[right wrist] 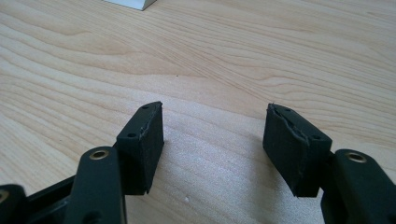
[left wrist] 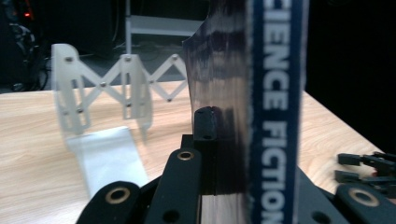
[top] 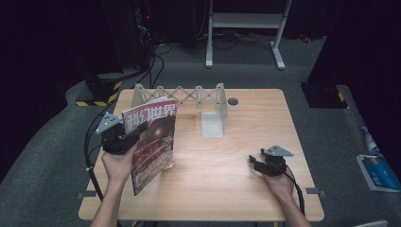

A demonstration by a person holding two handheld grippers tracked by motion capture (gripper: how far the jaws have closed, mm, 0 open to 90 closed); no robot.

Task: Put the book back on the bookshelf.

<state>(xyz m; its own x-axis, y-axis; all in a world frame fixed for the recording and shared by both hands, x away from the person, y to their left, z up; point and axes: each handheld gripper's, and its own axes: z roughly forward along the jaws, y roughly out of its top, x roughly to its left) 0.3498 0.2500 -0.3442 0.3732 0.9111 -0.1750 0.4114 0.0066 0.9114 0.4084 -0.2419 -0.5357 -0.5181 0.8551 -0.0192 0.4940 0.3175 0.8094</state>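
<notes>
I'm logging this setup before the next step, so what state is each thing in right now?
Red-covered science fiction magazine: closed, held upright above the table, clamped at its spine.
Left gripper: shut on the magazine.
Right gripper: open, nothing between its jaws, low over the table.
Grey expanding scissor-lattice book rack: stretched out, standing at the table's far edge, no books in it.
Light wooden table: level.

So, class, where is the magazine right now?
In the high view the magazine stands upright at the table's left side, clamped in the left gripper, just before the expandable rack.
</notes>
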